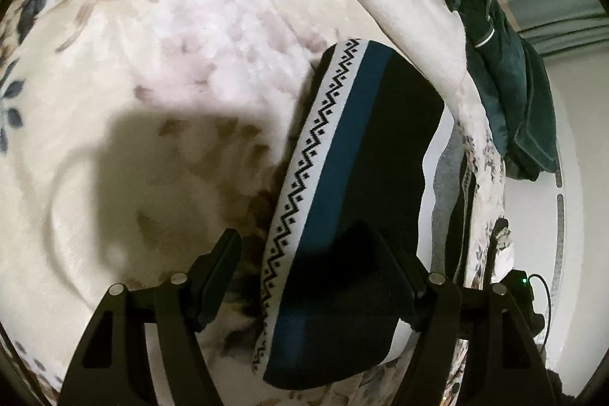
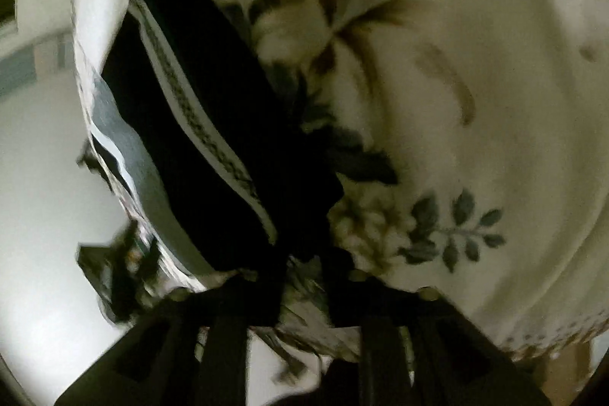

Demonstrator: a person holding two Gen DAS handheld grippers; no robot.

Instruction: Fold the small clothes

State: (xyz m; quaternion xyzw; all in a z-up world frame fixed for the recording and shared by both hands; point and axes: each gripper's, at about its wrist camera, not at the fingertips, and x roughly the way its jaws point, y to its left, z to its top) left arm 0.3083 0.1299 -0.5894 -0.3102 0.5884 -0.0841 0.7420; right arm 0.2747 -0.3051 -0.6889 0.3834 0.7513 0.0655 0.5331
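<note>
A folded dark garment (image 1: 365, 185), black and teal with a white zigzag waistband, lies on the floral blanket (image 1: 152, 82). My left gripper (image 1: 308, 261) is open; the garment's near end lies between its fingers. In the blurred, dark right wrist view the same garment (image 2: 198, 94) lies on the blanket (image 2: 475, 101). My right gripper (image 2: 304, 276) sits at the garment's near corner; its fingers are dark and blurred, with a gap between them.
A grey and white folded piece (image 1: 445, 193) lies beside the garment near the bed edge. A dark green garment pile (image 1: 510, 86) sits at the far right. A black device with a green light and cable (image 1: 527, 286) lies off the bed.
</note>
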